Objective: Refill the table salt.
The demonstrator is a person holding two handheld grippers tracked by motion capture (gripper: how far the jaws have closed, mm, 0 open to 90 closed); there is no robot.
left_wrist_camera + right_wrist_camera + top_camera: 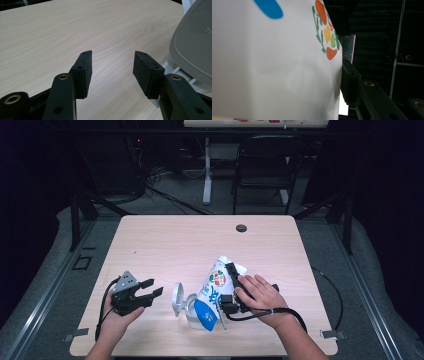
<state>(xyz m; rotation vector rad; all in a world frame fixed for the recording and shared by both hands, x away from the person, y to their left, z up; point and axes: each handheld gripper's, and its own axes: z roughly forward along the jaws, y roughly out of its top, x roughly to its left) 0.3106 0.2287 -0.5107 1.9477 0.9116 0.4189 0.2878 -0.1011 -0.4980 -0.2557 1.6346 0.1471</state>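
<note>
White pouch [214, 290], one; clear container [186, 304], one

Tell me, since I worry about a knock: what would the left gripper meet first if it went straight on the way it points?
Probably the grey lid of the clear container beside the bag. The left gripper has its jaws open; bare table lies directly ahead, with the lid just right.

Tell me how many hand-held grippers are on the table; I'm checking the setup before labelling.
2. The left hand-held gripper rests at the near left, jaws open and empty. The right hand-held gripper is right of centre, clamped on a white printed pouch tipped over a clear lidded container.
</note>
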